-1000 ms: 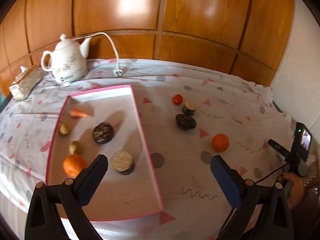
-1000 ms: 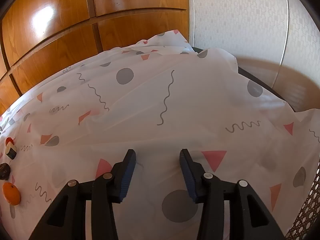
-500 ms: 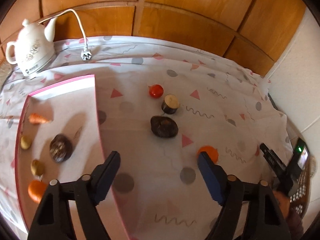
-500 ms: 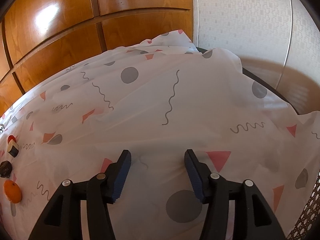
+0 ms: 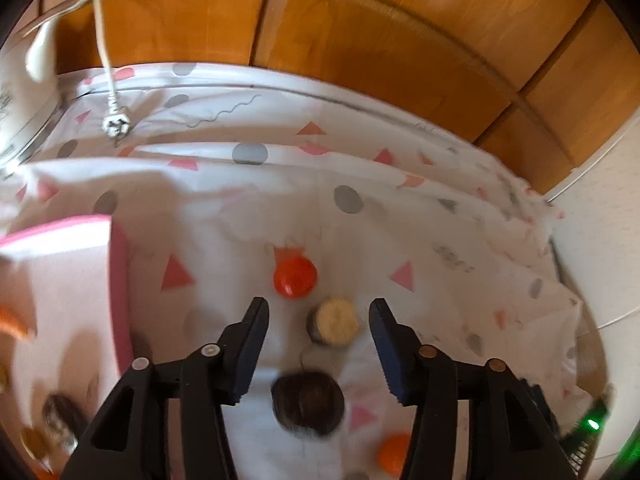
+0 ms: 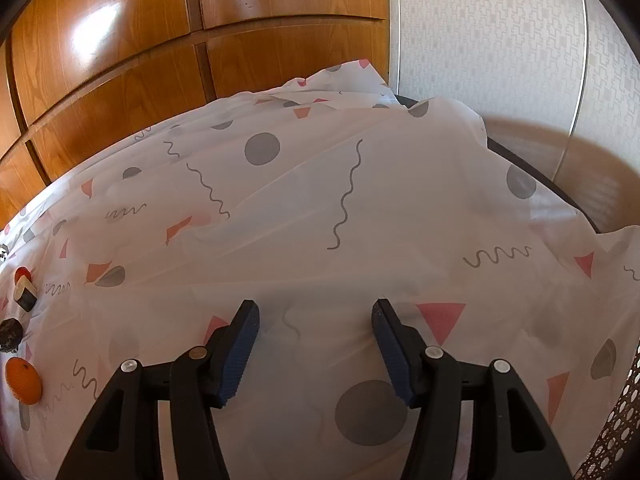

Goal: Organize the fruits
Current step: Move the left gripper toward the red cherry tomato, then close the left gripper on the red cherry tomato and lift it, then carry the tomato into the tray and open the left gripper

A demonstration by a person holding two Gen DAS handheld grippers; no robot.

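My left gripper (image 5: pixel 318 312) hovers over the loose fruits on the patterned cloth, its jaws closing. A beige-topped cut piece (image 5: pixel 334 320) shows between the fingertips, but the pads do not touch it. A red tomato (image 5: pixel 295 278) lies just beyond, a dark round fruit (image 5: pixel 308 402) lies nearer, and an orange (image 5: pixel 394 454) sits at lower right. The pink tray (image 5: pixel 118 280) stands at the left with a dark fruit (image 5: pixel 60 420) inside. My right gripper (image 6: pixel 316 316) rests over bare cloth, jaws opening and empty. At its far left are the tomato (image 6: pixel 22 274), cut piece (image 6: pixel 26 294), dark fruit (image 6: pixel 10 334) and orange (image 6: pixel 23 380).
A white kettle spout (image 5: pixel 40 56) and its cord plug (image 5: pixel 116 124) lie at the back left. Wooden panels (image 5: pixel 360 40) close the far side. A device with a green light (image 5: pixel 592 424) is at the right. A wicker edge (image 6: pixel 616 420) sits at the cloth's right end.
My left gripper has swung right from above the pink tray to above the loose fruits, and its jaws have narrowed. The right gripper stayed put and its jaws widened a little.
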